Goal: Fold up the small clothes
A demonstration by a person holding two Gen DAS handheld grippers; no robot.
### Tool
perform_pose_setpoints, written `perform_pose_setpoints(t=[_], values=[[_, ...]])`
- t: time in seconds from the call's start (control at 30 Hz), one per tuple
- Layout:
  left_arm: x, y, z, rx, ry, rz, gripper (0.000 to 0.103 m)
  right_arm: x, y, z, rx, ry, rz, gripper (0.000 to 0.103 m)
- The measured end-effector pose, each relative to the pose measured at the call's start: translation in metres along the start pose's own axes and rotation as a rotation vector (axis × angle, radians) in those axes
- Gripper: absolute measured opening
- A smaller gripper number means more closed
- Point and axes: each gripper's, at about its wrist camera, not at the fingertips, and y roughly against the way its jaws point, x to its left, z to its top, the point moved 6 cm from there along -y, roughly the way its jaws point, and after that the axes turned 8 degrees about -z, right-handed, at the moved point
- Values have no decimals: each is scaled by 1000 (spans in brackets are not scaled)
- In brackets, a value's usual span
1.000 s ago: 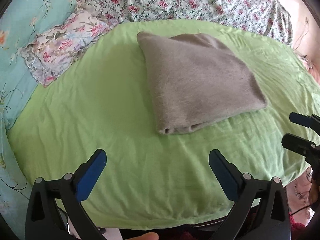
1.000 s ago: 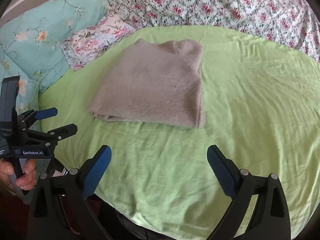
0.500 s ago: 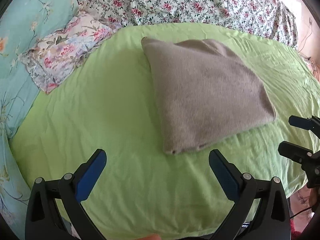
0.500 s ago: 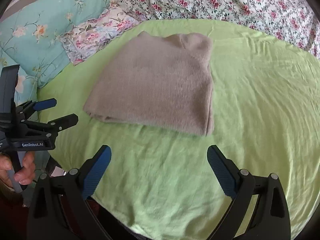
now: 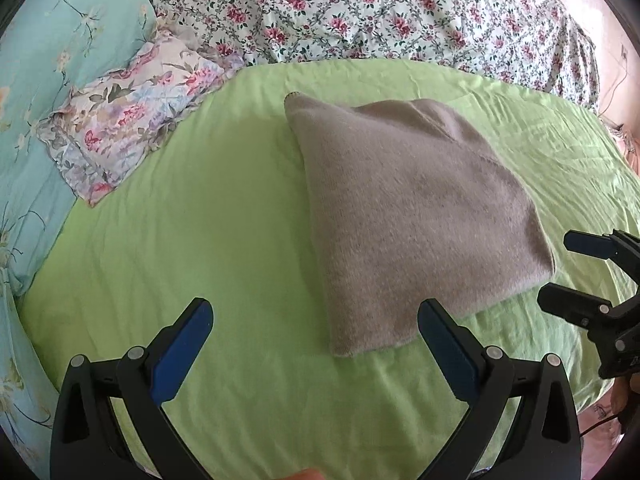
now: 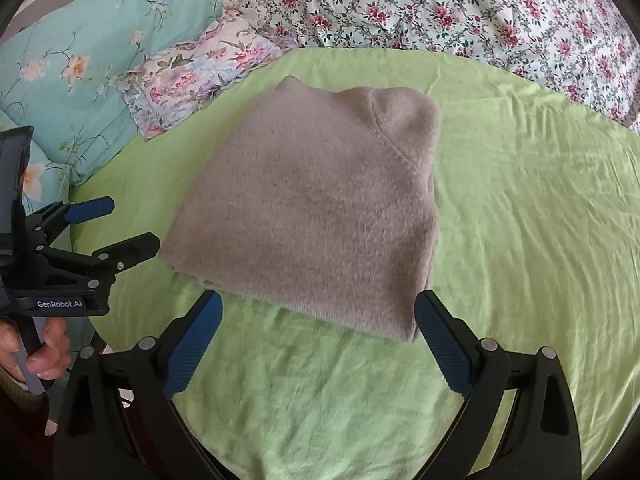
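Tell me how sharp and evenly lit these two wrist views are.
Left wrist view: bright daylight, the grey garment slightly soft, fisheye bending the green sheet into a dome. Right wrist view: the same daylight, sharper knit texture, dark corners.

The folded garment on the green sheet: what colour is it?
Plain taupe, a grey-brown fuzzy knit with no pattern. The folded garment shows best in the right wrist view.

This is a bedroom in a home. A bed (image 5: 240, 220) has a green sheet, with flowery blankets (image 5: 380, 12) at 12 o'clock.
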Motion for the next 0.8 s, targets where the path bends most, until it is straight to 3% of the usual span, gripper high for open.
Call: perform_pose_setpoints(t=[0.43, 0.8], values=[[15, -8, 16, 3, 65, 0, 102, -28, -15, 38, -19, -123, 29, 97], [6, -10, 28, -5, 45, 9, 102, -28, -26, 49, 12, -115, 38, 97]])
